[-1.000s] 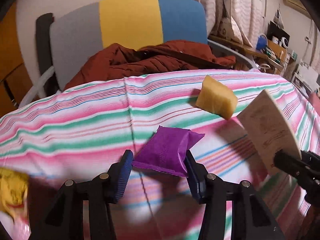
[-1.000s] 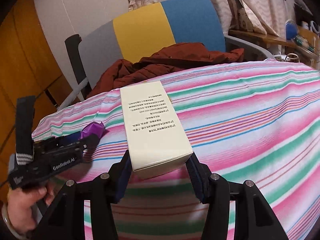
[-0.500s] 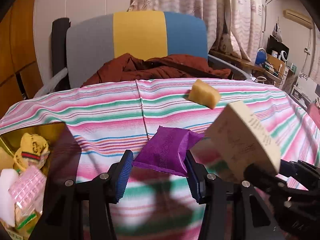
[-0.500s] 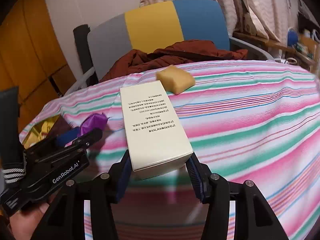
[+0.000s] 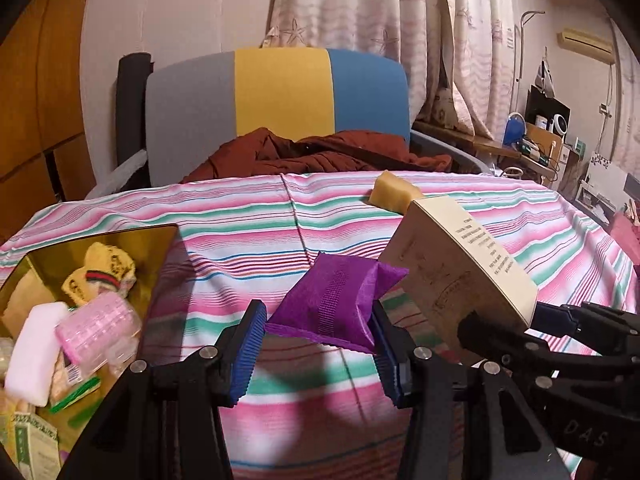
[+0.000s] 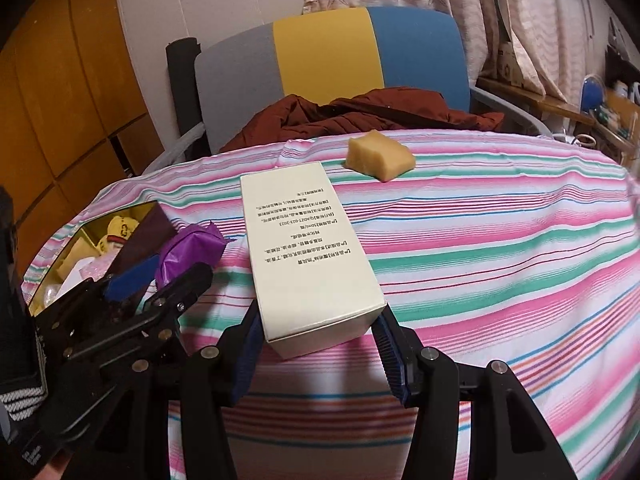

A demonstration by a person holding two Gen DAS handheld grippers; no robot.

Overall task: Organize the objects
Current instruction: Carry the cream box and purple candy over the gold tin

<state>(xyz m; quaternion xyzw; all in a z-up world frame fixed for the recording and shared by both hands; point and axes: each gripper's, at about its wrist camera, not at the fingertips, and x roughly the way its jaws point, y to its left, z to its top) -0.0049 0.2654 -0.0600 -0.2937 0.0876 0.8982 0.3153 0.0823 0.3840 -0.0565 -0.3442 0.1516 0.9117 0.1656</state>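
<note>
Both loads carried leftward across the striped tabletop (image 5: 460, 200). Open gold-walled box of assorted items (image 5: 120, 240) now in view at left. Yellow sponge block (image 6: 378, 158) now farther away. Cream printed carton (image 5: 460, 272) closer beside purple fabric pouch (image 5: 332, 304).

The left gripper (image 5: 318, 344) hangs over the near part of the tablecloth (image 5: 240, 232), a pouch (image 5: 336, 304) pinched between its pads. At its three o'clock, just beside it, the right gripper (image 6: 316, 348) grips a box (image 6: 308, 256) by its near end. At the left gripper's nine o'clock a tin (image 5: 160, 236) sits on the cloth, with small packets (too jumbled to tell apart) lying in it. At twelve o'clock, well beyond both, a sponge (image 6: 378, 158) lies near the far edge. Behind the table stands a chair (image 5: 280, 96), a jacket (image 5: 320, 156) heaped on its seat.
</note>
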